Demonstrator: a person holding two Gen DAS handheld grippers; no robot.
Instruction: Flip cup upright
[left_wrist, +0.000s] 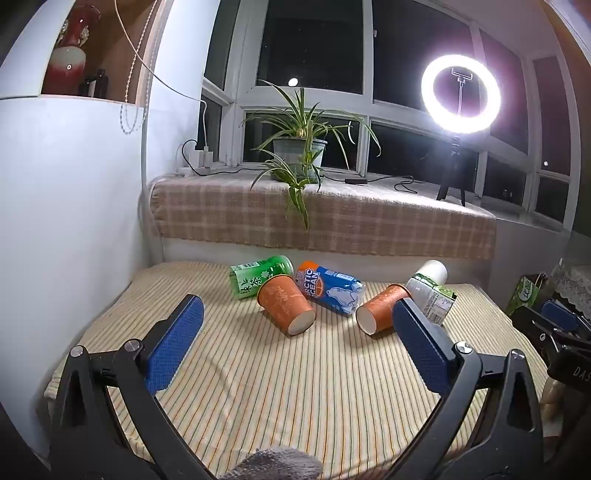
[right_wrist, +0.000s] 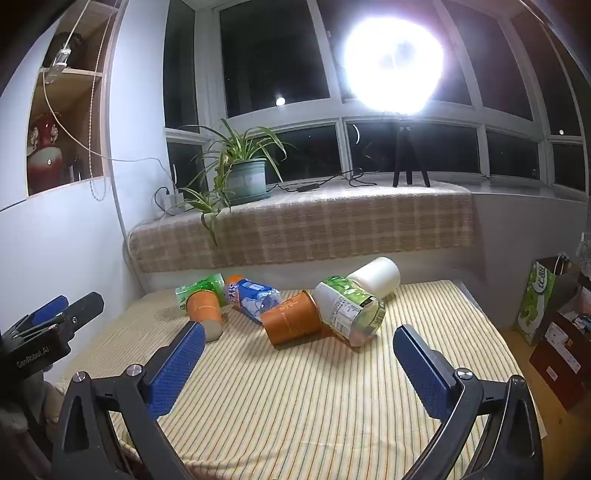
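Orange paper cups (left_wrist: 286, 305) (right_wrist: 293, 319) lie tipped (contents unseen) beyond both jaws; left gripper (left_wrist: 297, 334) and right gripper (right_wrist: 299, 360) gape apart, holding nothing.

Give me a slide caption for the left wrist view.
Open tongs hover over a striped table where two orange cups lie tipped among drink containers.

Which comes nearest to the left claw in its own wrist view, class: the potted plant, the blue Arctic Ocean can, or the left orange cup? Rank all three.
1. left orange cup, lying on the striped cloth ahead of the left claw.
2. blue Arctic Ocean can, lying just behind it, slightly right.
3. potted plant, far back on the windowsill.
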